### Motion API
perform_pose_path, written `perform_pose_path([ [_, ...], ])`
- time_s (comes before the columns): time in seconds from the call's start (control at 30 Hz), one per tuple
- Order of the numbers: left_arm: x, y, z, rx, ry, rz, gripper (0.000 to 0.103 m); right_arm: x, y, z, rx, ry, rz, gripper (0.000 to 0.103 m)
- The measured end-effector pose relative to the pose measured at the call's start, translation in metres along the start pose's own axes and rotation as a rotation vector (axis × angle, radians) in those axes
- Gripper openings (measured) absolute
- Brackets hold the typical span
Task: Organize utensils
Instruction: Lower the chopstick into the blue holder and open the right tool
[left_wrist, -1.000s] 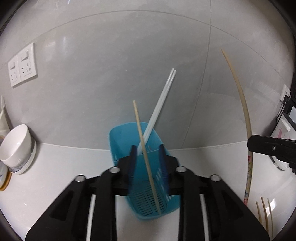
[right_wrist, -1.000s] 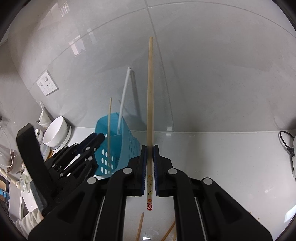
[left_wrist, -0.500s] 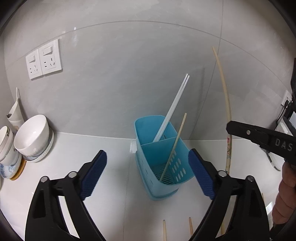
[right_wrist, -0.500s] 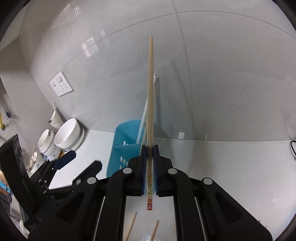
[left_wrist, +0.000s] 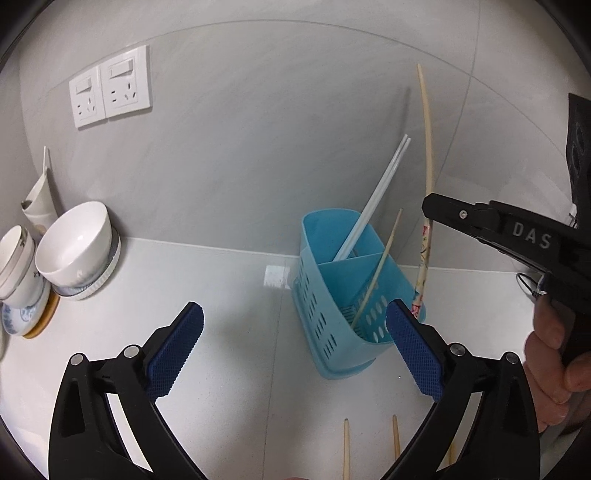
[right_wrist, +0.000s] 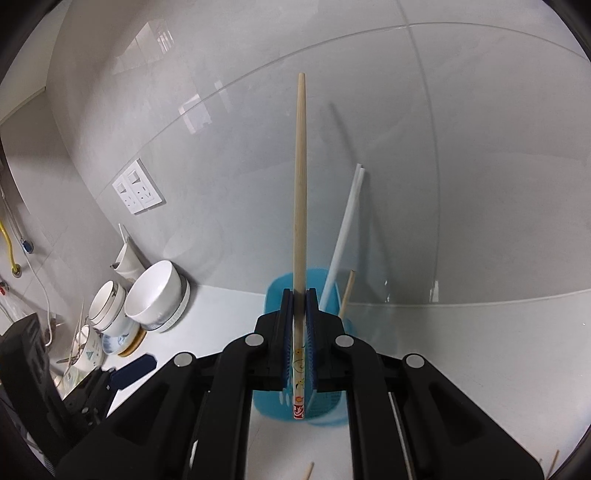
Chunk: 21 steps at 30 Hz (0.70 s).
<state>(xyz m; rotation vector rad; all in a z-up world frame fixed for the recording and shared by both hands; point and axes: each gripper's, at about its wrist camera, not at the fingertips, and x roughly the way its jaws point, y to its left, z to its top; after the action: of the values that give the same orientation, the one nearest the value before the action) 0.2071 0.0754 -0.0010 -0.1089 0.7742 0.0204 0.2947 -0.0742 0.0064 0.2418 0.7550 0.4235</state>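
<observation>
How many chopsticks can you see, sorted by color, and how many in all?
white chopsticks in the blue caddy: 2
plain wooden chopstick in the caddy: 1
decorated wooden chopstick in the right gripper: 1
wooden chopsticks on the counter, tips only: at least 2
Total: at least 6

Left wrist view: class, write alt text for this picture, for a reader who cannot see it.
The left tongs hang open over a white counter, in front of a blue utensil caddy holding two white chopsticks and one wooden chopstick. At right, the right tongs grip a long decorated chopstick upright beside the caddy. White bowls sit at far left.
</observation>
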Motion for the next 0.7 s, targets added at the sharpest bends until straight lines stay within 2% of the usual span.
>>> perform_pose_path([
  [0.27, 0.010, 0.010, -0.003, 0.001, 0.006, 0.002, 0.097, 0.028, -0.002, -0.016, 0.004, 0.026, -0.047, 0.007],
  [0.7, 0.023, 0.023, 0.000, -0.017, 0.017, 0.021, 0.097, 0.046, -0.003, -0.037, -0.019, 0.084, -0.093, 0.009],
])
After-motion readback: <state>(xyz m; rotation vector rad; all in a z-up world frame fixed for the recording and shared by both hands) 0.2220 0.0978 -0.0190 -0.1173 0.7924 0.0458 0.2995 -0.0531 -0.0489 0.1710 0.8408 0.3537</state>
